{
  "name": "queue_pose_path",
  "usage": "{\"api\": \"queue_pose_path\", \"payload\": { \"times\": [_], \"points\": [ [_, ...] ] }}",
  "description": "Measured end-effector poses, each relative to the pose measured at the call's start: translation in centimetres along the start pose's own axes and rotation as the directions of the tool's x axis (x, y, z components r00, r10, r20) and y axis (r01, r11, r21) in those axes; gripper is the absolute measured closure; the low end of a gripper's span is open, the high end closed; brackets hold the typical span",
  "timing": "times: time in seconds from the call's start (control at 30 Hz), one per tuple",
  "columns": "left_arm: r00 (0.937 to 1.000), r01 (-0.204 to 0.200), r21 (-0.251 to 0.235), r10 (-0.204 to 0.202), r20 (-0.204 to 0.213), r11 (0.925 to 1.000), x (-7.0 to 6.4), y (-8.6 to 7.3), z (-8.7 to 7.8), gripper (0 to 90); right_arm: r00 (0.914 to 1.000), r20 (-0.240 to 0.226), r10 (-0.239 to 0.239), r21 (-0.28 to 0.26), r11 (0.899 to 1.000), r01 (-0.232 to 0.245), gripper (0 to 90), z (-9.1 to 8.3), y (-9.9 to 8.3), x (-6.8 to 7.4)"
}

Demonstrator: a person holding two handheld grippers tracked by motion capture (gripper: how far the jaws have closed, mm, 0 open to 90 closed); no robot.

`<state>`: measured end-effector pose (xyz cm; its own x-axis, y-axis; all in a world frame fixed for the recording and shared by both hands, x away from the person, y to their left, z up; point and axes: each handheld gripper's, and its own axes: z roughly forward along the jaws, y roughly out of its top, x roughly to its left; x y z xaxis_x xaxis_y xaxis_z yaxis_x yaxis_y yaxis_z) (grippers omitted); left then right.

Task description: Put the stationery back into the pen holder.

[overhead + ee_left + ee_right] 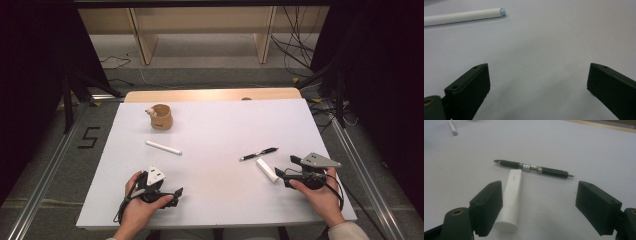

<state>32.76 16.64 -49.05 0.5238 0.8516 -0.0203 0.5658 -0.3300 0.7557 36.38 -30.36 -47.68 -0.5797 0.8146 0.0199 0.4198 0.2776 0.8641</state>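
A black pen [258, 153] [534, 168] lies on the white table cover [215, 130], right of centre. Just in front of it lies a short white tube [267, 170] [510, 198]. My right gripper [281, 176] [539, 207] is open, low over the table, with the tube's near end beside its left jaw and nothing between the jaws. A long white marker [163, 147] [461, 17] with a pale blue tip lies left of centre. My left gripper [177, 196] [537, 83] is open at the front left over bare cover. A wooden cup [161, 117] stands at the back left.
The table's wooden far edge [212, 94] shows beyond the white cover. Black stands [67, 95] and cables [295, 45] sit on the floor around the table. A shelf unit [200, 30] stands behind it.
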Motion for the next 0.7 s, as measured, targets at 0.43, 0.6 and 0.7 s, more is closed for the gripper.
{"api": "queue_pose_path", "payload": {
  "times": [0.43, 0.6, 0.7],
  "points": [
    [1.0000, 0.001, -0.006, -0.001, 0.000, 1.0000, -0.3, 0.0, -0.2, 5.7, 0.9995, 0.025, -0.019, 0.012, 1.000, 0.019, 33.2, -0.2, 0.3, 0.0],
    [1.0000, 0.004, -0.002, -0.004, -0.001, 1.0000, -0.2, 0.0, -0.1, 6.0, 0.9989, 0.042, -0.022, 0.031, 0.999, 0.021, 52.7, 0.1, 0.6, -0.3],
    [1.0000, 0.008, -0.006, -0.008, -0.003, 0.9999, -0.2, 0.0, -0.1, 6.3, 0.9976, 0.060, -0.035, 0.036, 0.999, 0.033, 69.0, 0.3, 1.1, -0.6]
  ]
}}
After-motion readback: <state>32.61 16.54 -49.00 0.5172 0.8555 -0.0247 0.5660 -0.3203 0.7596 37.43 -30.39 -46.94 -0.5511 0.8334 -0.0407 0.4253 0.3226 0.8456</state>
